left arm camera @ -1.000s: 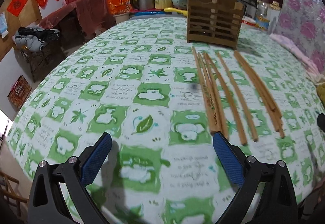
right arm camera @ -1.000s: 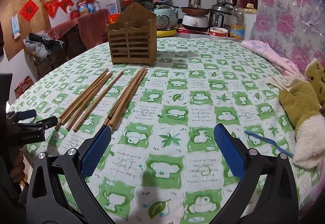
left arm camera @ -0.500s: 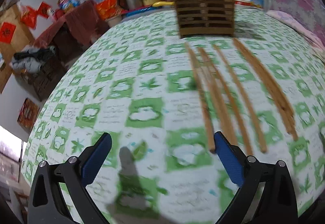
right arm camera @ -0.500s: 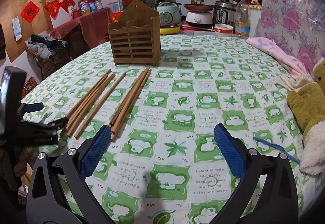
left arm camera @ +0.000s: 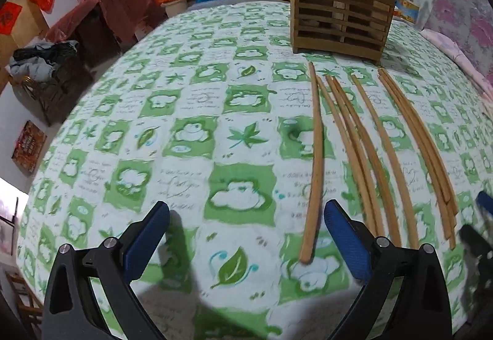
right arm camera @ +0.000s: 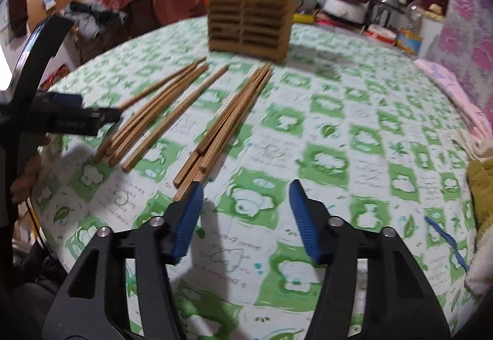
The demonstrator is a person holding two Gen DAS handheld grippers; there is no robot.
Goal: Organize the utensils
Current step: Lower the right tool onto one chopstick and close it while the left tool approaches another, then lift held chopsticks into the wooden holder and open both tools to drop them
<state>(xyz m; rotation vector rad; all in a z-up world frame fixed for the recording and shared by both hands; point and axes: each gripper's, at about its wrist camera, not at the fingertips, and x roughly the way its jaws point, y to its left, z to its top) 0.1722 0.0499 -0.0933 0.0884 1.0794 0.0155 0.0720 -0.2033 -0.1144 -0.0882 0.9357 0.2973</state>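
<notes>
— Between my left gripper's (left arm camera: 246,235) blue pads nothing but tablecloth (left arm camera: 185,112) showed; its jaws stood spread wide. What lay closest to it?

— Just inside its right pad (left arm camera: 345,241), the near end of a single chopstick (left arm camera: 315,161) rested on the cloth, clear of the pad. Beyond that pad, further to the right, the other chopsticks (left arm camera: 366,155) fanned out flat and ran away from me.

— And my right gripper (right arm camera: 246,213)?

— Its jaws had just been narrowing, yet they stood apart with only cloth between them. Its left pad (right arm camera: 188,216) sat right at the near tips of a tight bundle of chopsticks (right arm camera: 228,124); whether it touched them, I could not tell. To the left of that bundle lay a looser group (right arm camera: 154,118), and my left gripper (right arm camera: 77,119) reached in over its near ends.

— Where was the holder?

— Straight ahead of both grippers, past the far tips of the chopsticks, the slatted wooden holder (left arm camera: 339,4) stood upright on the table. Off to the right of my right gripper, a yellow-green plush thing (right arm camera: 480,186) lay at the table's edge, with a pink cloth (right arm camera: 456,93) beyond it.
</notes>
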